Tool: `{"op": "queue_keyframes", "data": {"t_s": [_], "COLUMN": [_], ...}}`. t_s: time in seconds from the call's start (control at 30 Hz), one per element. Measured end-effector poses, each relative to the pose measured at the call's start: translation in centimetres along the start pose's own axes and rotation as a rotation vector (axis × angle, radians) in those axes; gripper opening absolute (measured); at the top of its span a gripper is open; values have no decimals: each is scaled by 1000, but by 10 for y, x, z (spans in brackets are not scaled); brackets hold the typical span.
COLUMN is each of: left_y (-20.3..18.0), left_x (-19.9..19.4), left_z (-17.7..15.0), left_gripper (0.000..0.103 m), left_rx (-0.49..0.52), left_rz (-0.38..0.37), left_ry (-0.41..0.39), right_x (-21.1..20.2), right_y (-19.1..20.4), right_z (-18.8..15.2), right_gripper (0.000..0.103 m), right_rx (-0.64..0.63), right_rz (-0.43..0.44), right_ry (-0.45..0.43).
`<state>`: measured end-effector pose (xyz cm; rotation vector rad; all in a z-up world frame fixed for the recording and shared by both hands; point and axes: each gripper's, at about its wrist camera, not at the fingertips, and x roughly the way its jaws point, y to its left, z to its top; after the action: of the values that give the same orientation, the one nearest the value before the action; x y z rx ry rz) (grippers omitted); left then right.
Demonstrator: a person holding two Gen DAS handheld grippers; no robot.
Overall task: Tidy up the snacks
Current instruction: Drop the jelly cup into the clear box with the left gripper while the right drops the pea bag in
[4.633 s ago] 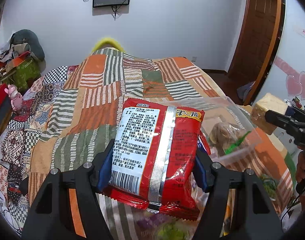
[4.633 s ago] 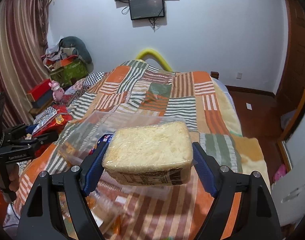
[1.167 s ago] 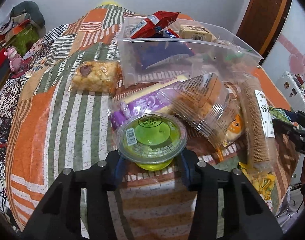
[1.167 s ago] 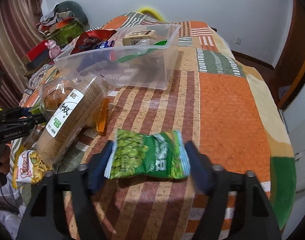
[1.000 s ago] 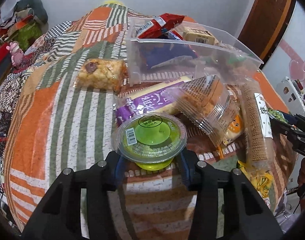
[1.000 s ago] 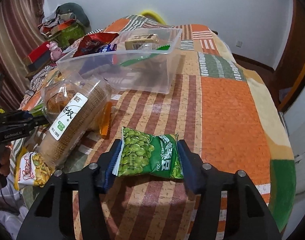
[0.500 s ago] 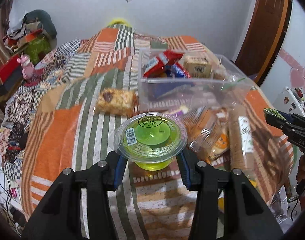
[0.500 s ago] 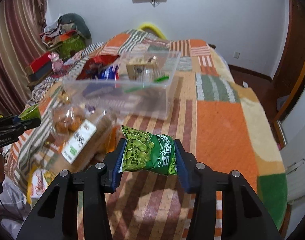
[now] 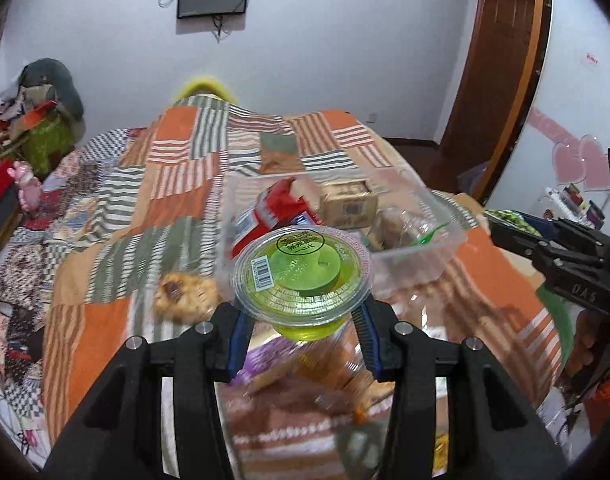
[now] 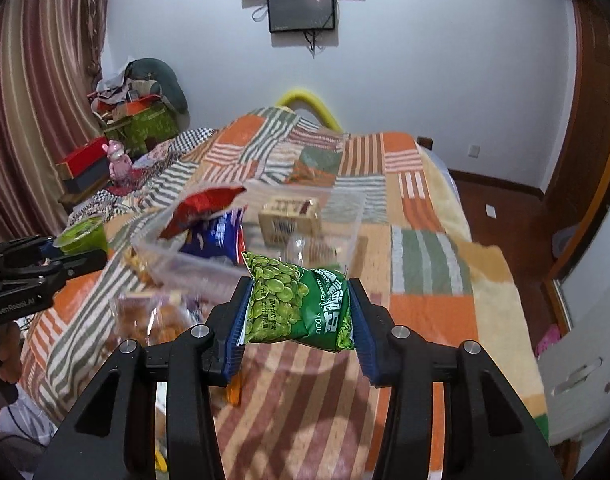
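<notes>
Both loads are mid-carry toward the clear bin (image 9: 437,256): left gripper (image 9: 301,316) clamps the green jelly cup (image 9: 301,276), right gripper (image 10: 299,312) the green pea packet (image 10: 297,308); next, release over it.

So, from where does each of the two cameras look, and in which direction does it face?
Left wrist: sits behind the left gripper, facing down the bed at its green jelly cup and the clear plastic bin.
Right wrist: sits behind the right gripper, facing its green pea packet.
Shared: bin, patchwork blanket, each other's gripper.

Green jelly cup (image 9: 303,276) clamped in left tool (image 9: 303,330) above bed (image 9: 105,272).
</notes>
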<state>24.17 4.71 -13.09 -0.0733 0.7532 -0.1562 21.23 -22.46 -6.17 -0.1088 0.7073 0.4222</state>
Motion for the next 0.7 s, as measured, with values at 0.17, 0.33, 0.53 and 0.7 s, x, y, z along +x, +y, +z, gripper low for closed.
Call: {"op": "queue_keyframes", "data": {"t_s": [0.17, 0.33, 0.53, 0.7], "left_y": [-12, -22, -25, -16], "left_x": [20, 40, 64, 90], "left_z": [19, 35, 45, 52], "left_gripper": [46, 46, 46, 46], "left_rx": [40, 61, 74, 39], "left_rz": [-8, -18, -18, -17], "left_ry": [0, 3, 25, 79], "right_x": [8, 19, 49, 80], "right_y": [5, 15, 17, 11], "right_z": [17, 30, 42, 47], "right_gripper": [42, 42, 43, 43], "right_rx": [-10, -20, -34, -36], "right_rz": [12, 39, 51, 45], "right_ry": [-28, -51, -34, 26]}}
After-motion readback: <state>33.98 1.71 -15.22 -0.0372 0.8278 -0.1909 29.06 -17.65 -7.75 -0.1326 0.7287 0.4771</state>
